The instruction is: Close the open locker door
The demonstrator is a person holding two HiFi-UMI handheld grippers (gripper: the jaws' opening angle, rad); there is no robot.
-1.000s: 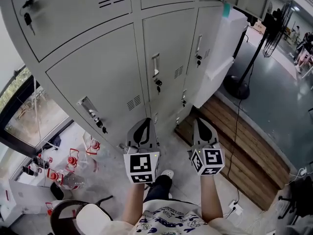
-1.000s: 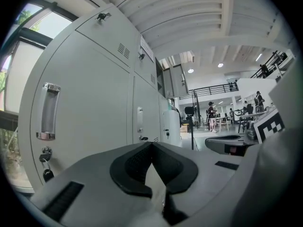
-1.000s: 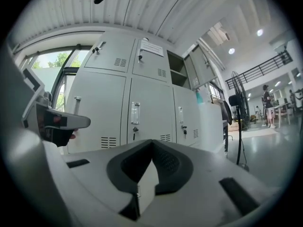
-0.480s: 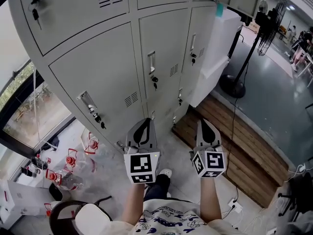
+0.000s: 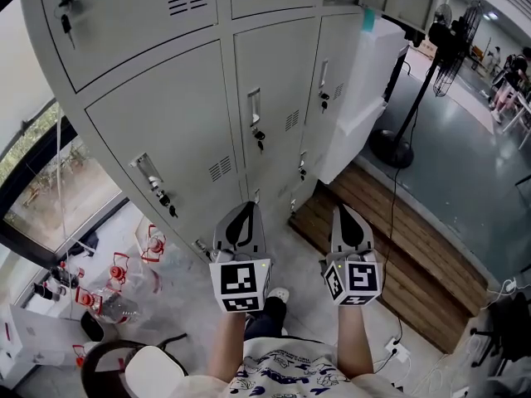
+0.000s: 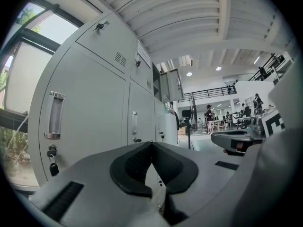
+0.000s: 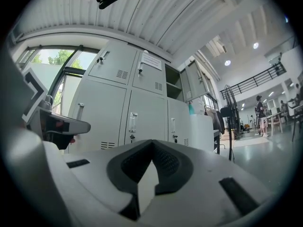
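Both grippers are held level and side by side in front of the grey lockers (image 5: 166,114), clear of the doors. The left gripper (image 5: 246,206) has its fingers (image 6: 137,162) clenched: the tips meet and nothing sits between them. The right gripper (image 5: 342,209) is likewise clenched on nothing, its fingers (image 7: 165,162) touching at the tips.

The open door (image 7: 193,82) is in the upper row, in the right-hand column of the lockers, well above and beyond both grippers. It is swung out to the right of its dark compartment (image 7: 173,86), and neither gripper is near it.

The doors in the row below are closed, with keys (image 5: 260,137) hanging in the locks. A white cabinet (image 5: 373,65) stands just beside the lockers on the right. A wooden pallet (image 5: 398,239) lies on the floor before it, and a fan (image 5: 440,31) on a stand is farther right.
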